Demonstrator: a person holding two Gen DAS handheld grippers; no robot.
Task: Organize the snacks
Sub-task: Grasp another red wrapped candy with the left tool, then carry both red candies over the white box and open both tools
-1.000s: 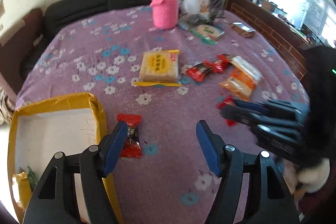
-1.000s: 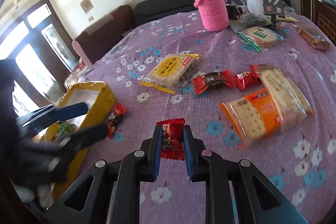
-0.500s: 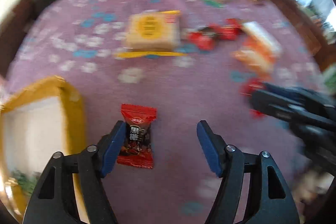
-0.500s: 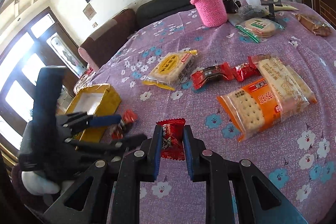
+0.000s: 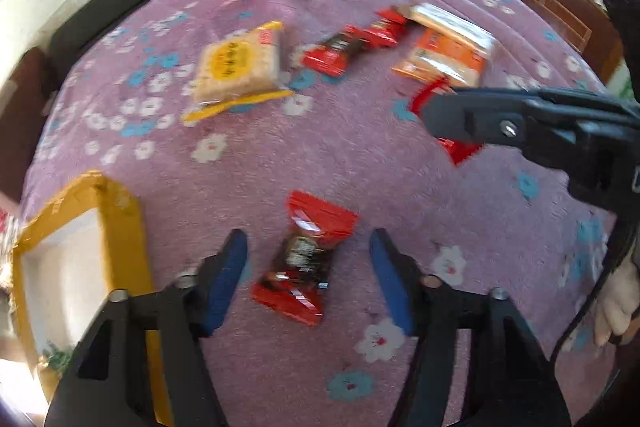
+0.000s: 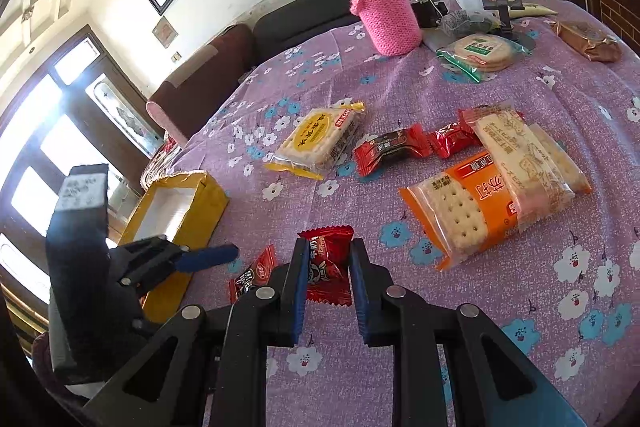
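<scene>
Left wrist view: the left gripper [image 5: 308,277] points steeply down at a red candy packet [image 5: 306,263] lying on the purple flowered tablecloth [image 5: 248,187]. Its jaws have just been closing, yet the blue pads stand clear of the wrapper on both sides, so nothing is gripped. The yellow box [image 5: 120,227] sits just left of the gripper, its white inside showing. The right gripper [image 5: 448,115] reaches in from the right over a second red packet [image 5: 460,151], mostly hidden here.

Right wrist view: this one shows the grip plainly. The right gripper [image 6: 326,275] pinches that second red packet [image 6: 328,267] between nearly closed pads. The first packet [image 6: 252,275] lies left of it, under the left gripper's blue pad [image 6: 208,255]. Beyond lie a yellow biscuit pack [image 6: 316,139], an orange cracker pack [image 6: 460,203] and a pink knitted bottle [image 6: 380,15].
</scene>
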